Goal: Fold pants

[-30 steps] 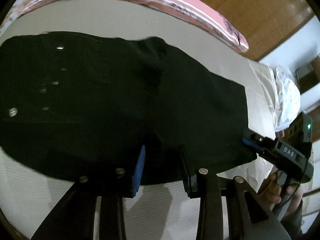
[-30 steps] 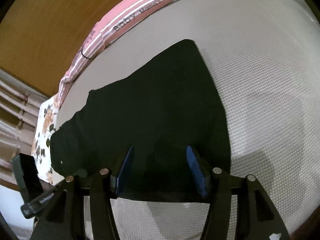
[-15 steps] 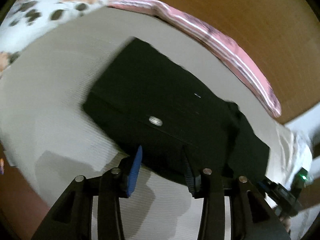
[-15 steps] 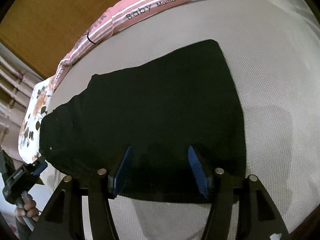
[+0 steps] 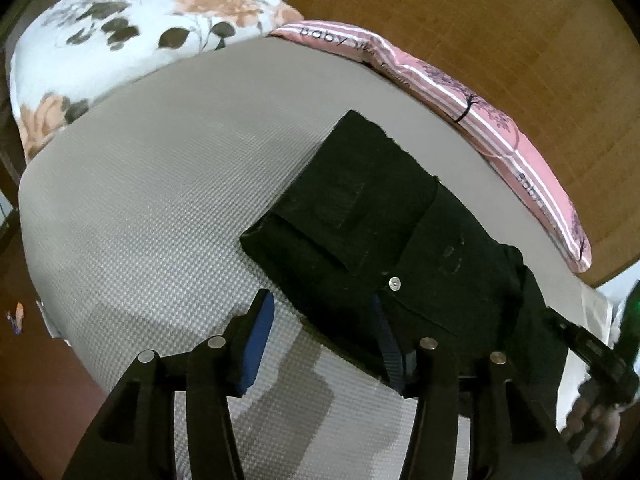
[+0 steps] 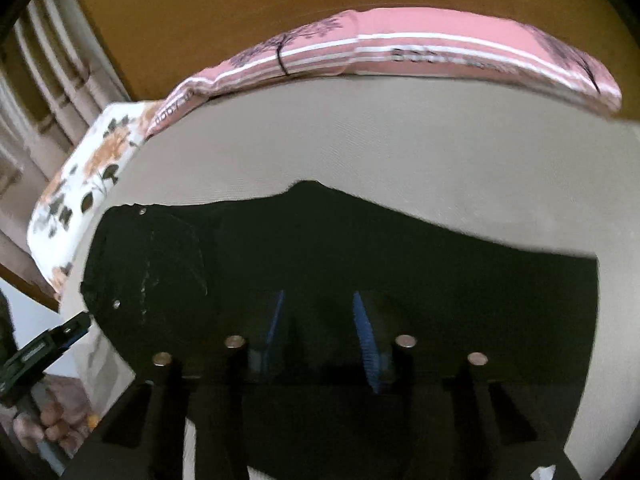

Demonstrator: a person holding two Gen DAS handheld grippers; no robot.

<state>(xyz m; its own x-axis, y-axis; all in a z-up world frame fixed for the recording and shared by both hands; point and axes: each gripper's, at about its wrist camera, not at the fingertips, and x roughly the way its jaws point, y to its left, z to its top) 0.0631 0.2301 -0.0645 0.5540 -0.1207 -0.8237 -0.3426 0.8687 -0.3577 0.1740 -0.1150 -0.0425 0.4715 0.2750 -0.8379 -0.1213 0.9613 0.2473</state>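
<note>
My left gripper (image 5: 320, 336) is spread wide with nothing between its blue pads (image 5: 258, 334); it hovers over the near edge of the mattress (image 5: 160, 208), one finger above bare grey cover, the other over the near hem of the black pants (image 5: 384, 232). My right gripper (image 6: 320, 336) is spread as well, both fingers over dark cloth, and I cannot tell whether they touch it. The pants lie flat along the near side of the mattress, waistband end toward the left corner, a metal button (image 5: 395, 281) showing, with a squared fold stacked on top there. To the left of that fold the cover is bare out to the mattress's rounded edge. Beyond the pants' far edge a broad strip of cover runs to the far side, where a pink striped cushion (image 6: 420, 52) lies along the edge and a floral pillow (image 5: 132, 36) fills the far left corner, against the wooden wall (image 5: 500, 20).
</note>
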